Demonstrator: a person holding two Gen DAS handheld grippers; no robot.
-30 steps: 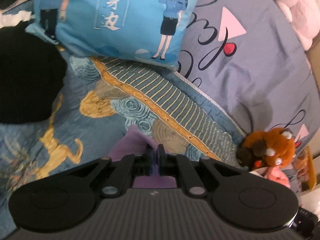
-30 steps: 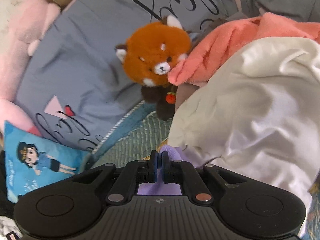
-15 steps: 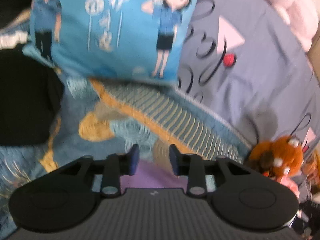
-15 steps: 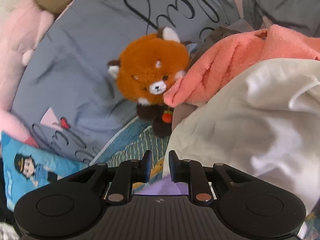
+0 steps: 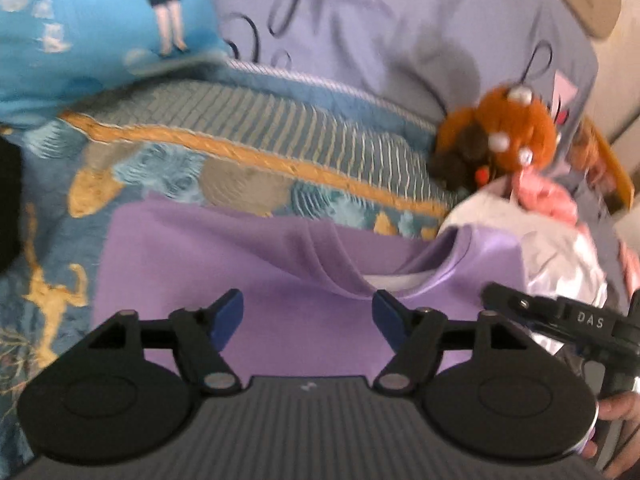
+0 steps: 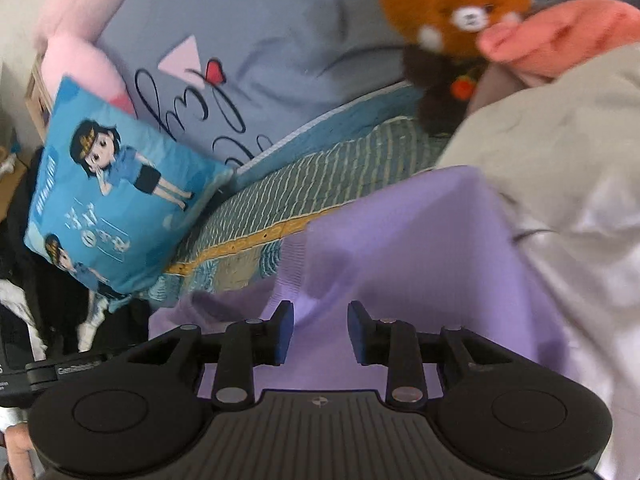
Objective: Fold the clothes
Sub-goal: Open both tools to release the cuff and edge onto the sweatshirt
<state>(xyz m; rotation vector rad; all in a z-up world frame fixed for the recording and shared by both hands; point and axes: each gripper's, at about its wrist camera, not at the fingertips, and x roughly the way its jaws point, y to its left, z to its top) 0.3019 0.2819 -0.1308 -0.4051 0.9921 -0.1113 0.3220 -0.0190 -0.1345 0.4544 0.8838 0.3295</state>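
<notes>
The purple garment [image 5: 280,264] lies spread across the lower middle of the left wrist frame on the patterned bedspread [image 5: 240,152], likely laid flat so its edges can be folded; the left gripper [image 5: 307,318] hovers over it, jaws wide apart and empty; the right gripper [image 6: 320,330] is likewise parted, holding nothing, above the cloth's edge beside the white clothes pile [image 6: 560,160] at right.

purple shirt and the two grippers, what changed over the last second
Both let go: the left gripper and right gripper, shut on the purple shirt a second ago, now stand open and have drawn back, so more of the shirt shows lying on the patterned bedspread. The red panda plush, blue cartoon pillow and white garment stayed put.
</notes>
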